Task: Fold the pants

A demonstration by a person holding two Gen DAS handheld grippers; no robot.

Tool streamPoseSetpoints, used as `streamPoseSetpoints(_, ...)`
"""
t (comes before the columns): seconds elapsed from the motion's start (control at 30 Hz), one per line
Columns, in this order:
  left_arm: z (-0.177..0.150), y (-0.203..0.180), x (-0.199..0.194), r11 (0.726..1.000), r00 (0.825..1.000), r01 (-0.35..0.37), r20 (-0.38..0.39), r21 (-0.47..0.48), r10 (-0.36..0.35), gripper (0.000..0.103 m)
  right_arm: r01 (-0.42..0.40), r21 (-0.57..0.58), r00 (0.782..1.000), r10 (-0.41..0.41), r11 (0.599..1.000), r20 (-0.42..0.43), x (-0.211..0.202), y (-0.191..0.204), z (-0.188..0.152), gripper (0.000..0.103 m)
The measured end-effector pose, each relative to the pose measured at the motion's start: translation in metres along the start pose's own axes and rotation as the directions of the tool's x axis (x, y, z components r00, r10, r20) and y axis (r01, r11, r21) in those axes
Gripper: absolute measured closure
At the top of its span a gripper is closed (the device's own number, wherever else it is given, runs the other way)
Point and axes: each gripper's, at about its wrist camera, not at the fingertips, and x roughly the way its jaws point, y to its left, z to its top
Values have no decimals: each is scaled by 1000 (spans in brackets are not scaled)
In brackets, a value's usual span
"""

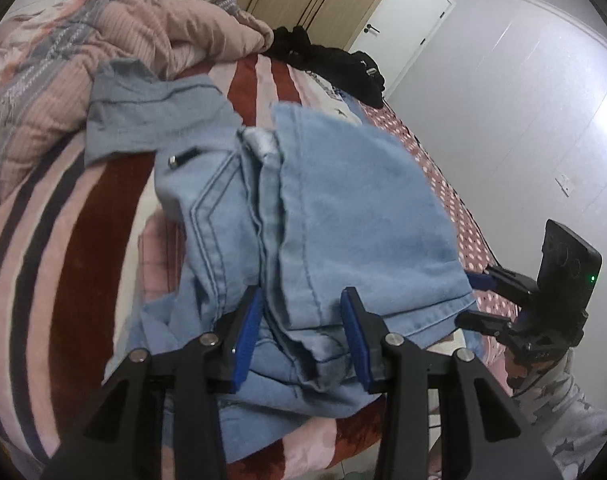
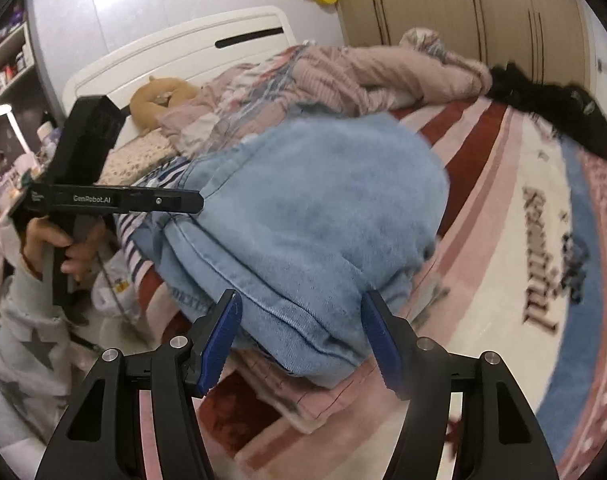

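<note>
Light blue denim pants (image 1: 343, 208) lie folded in a thick bundle on the striped bed blanket (image 1: 63, 240). My left gripper (image 1: 302, 294) straddles the near folded edge; its blue pads stand apart, with denim bunched between them and no clear squeeze. In the right wrist view the pants (image 2: 323, 208) form a rounded heap, and my right gripper (image 2: 301, 296) stands wide open around their near end. From the left wrist view the right gripper (image 1: 473, 298) sits at the hem corner. The left gripper (image 2: 197, 202) shows side-on at the heap's left edge.
A crumpled pink quilt (image 1: 63, 60) fills the bed's far left, and a black garment (image 1: 335, 60) lies behind the pants. A greyer blue cloth (image 1: 143, 112) lies behind them too. A hand (image 2: 55, 240) in a star-print sleeve holds the left gripper. The wardrobe (image 2: 463, 20) and headboard (image 2: 183, 44) stand beyond.
</note>
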Motion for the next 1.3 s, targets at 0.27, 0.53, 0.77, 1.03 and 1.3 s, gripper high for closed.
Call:
streamPoseSetpoints(0.27,4,-10,-6,999,999,-37,14,-2,37,64,11,0,1000,-11,1000,17,-3,-1,-2,44)
streamPoseSetpoints(0.53,0,-23,-18,995,994,-94,53,15,94,47,23,2,999,-23,1000,30,-13,-1,-4,44)
streamPoseSetpoints(0.77,-7,-60,-38,979,969,-200,155,45,191,30,21,24,997,-22,999,71,-31,-4,-8,44)
streamPoseSetpoints(1.03,-42,-150,-58,960,905,-267,366,89,217,15,90,52,972,-99,995,211,-106,-12,-51,29)
streamPoseSetpoints(1.3,-99,-267,-62,935,768,-334,609,118,198,1,325,10,866,-302,946,398,-210,-4,-109,14)
